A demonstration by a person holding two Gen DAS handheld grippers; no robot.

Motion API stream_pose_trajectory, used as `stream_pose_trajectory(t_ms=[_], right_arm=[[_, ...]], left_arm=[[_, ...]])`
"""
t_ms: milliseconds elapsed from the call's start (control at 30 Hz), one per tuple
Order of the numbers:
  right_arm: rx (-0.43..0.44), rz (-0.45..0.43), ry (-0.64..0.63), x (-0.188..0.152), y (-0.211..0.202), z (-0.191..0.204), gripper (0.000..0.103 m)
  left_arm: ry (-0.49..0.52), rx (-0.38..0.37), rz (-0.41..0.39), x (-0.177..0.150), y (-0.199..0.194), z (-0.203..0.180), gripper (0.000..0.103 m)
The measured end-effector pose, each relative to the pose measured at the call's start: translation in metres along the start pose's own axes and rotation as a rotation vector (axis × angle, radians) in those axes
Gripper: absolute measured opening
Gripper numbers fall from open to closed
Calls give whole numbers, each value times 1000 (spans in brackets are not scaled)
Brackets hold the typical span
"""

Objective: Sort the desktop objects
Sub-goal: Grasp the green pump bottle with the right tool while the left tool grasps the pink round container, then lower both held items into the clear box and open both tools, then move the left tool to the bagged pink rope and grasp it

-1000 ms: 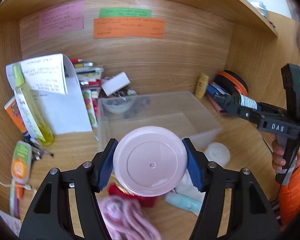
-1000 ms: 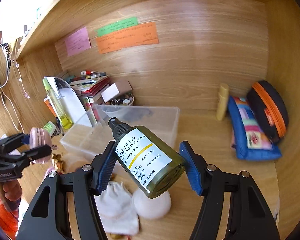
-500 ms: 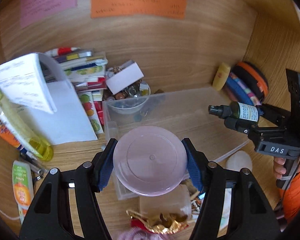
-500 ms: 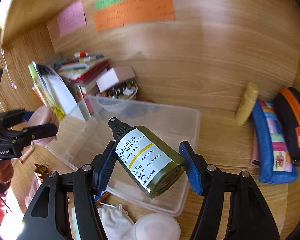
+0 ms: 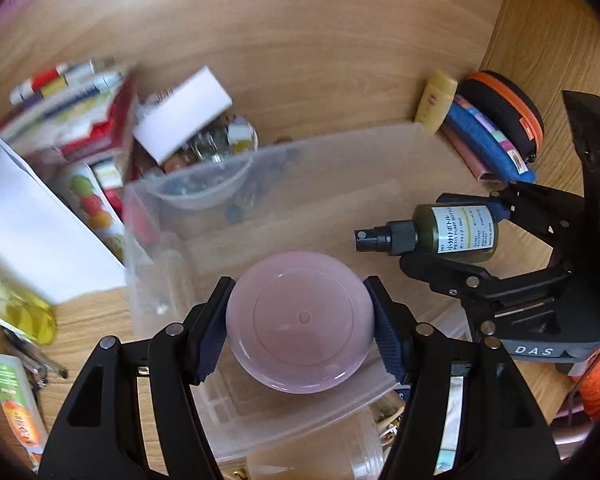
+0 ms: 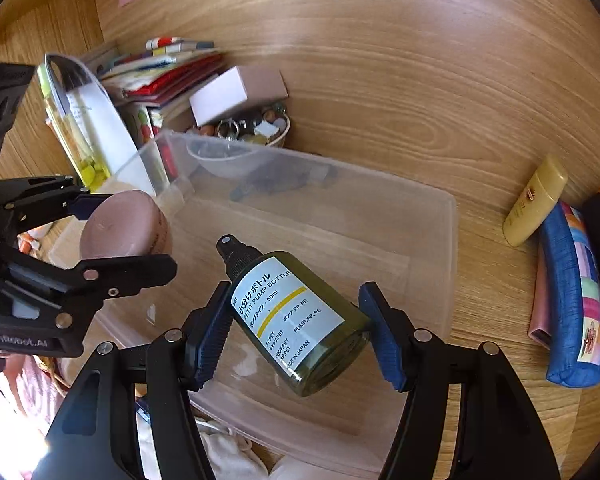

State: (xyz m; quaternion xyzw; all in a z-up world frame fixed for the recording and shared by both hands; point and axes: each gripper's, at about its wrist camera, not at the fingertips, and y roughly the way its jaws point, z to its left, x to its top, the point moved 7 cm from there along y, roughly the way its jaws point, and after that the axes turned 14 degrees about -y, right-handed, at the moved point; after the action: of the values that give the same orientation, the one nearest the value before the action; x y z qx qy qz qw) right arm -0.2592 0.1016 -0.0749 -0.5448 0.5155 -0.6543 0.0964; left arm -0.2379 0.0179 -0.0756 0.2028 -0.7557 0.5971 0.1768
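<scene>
My left gripper (image 5: 300,320) is shut on a round pink jar (image 5: 300,322) and holds it above the clear plastic bin (image 5: 340,168). My right gripper (image 6: 296,316) is shut on a dark green pump bottle (image 6: 300,320) with a white label, also held over the bin (image 6: 440,240). In the left wrist view the right gripper (image 5: 456,240) and its bottle (image 5: 452,236) are to the right of the jar. In the right wrist view the left gripper (image 6: 120,228) with the pink jar (image 6: 128,228) is at the left.
A bowl of small items (image 6: 252,132), a white box (image 6: 236,92) and a stack of booklets (image 6: 168,68) stand behind the bin. A yellow tube (image 6: 534,200), a blue pouch (image 6: 572,300) and an orange-rimmed case (image 5: 508,104) lie at the right. White cloth (image 6: 228,452) lies in front.
Both grippers have moved forward and down over the clear bin, still holding the pink jar and the pump bottle. The bin now fills the middle of both views.
</scene>
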Motion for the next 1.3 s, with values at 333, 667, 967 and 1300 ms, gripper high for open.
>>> stream_pose_trajectory(t_ms=[333,667,967,1300], right_arm=[[5,60,-42,1,12,1,60],[-30,56,-40,1,1,-3,69],[-115,-32,-51,3,-45,-5,79],[-171,-186,-57,-3,-112,-9,91]], left_arm=[[-11,-2,-3,0,4,6,64],[-4,14,-43,-2,-8,6,67],[4,43,-154,0,-46,-4,82],[-16,29,-311,-10,-109,-12,97]])
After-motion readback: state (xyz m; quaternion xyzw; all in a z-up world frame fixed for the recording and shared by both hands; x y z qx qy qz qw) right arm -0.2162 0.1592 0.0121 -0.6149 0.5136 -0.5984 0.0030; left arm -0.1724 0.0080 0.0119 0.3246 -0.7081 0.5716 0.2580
